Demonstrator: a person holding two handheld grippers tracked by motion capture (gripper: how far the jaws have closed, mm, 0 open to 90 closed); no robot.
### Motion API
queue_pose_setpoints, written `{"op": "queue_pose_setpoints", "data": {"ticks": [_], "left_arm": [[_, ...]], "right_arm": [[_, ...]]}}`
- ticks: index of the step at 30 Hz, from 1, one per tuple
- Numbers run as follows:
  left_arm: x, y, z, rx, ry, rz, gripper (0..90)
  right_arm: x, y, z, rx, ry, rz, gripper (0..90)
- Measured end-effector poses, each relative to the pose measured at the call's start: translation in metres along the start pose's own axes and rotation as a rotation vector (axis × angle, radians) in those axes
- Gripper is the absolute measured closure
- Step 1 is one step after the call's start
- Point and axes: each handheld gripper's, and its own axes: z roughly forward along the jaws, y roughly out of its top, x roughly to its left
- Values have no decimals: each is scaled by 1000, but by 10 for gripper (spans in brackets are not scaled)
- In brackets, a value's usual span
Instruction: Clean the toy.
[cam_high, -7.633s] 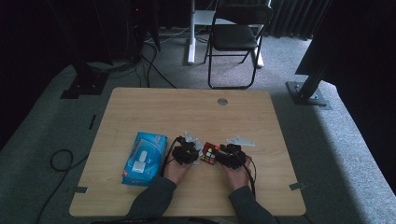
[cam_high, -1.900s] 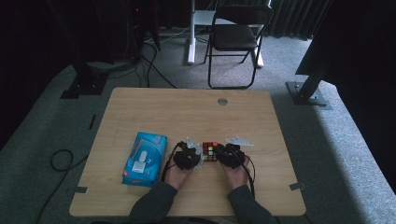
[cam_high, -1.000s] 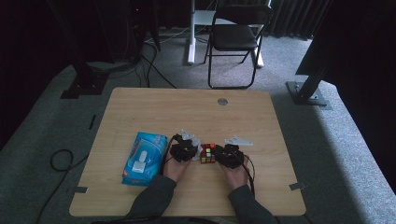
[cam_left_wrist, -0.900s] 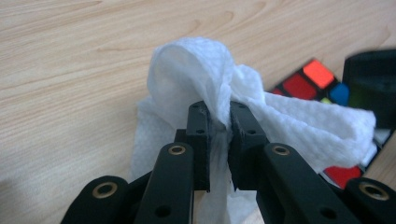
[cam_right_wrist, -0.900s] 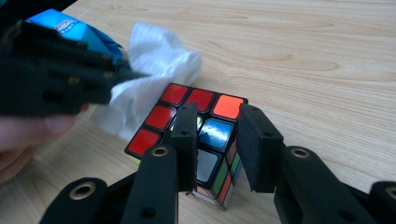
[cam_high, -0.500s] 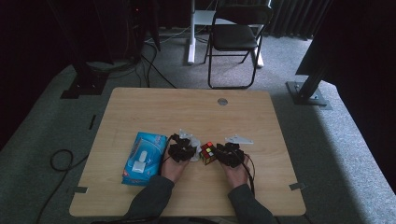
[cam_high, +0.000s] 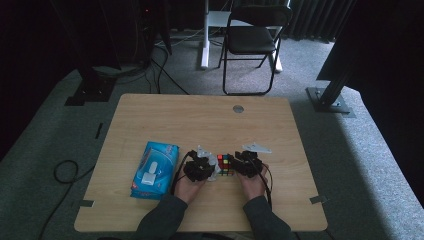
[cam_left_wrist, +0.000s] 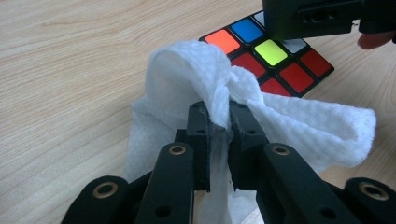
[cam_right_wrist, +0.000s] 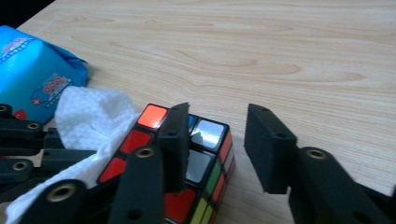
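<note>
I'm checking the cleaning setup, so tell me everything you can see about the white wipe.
The white wipe is a soft, dimpled, cloth-like sheet, bunched and folded. The left gripper pinches a fold of it between its black jaws. It hangs onto the wooden table and lies against the puzzle cube, beside the blue wipes pack.

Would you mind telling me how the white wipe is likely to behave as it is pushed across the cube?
The white wipe will probably stay floppy: it bunches and droops around the left gripper, which pinches it. Its dimpled weave suggests it may drag rather than slide on the cube. It looks very light, so it likely won't shift the cube.
</note>
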Motion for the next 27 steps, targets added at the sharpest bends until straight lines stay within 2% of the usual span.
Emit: {"op": "queue_pose_setpoints", "data": {"ticks": [7,15,19,27], "left_arm": [[-2,1,2,-1,-1,1,787],[0,2,1,0,6,6,785],[2,5,0,-22,3,-14,785],[4,14,0,-37,9,-12,786]], "right_arm": [[5,-1,-5,9,-9,-19,550],[4,-3,-11,23,-12,-14,580],[3,-3,-12,29,-5,-13,598],[4,-5,-13,41,5,2,625]]}}
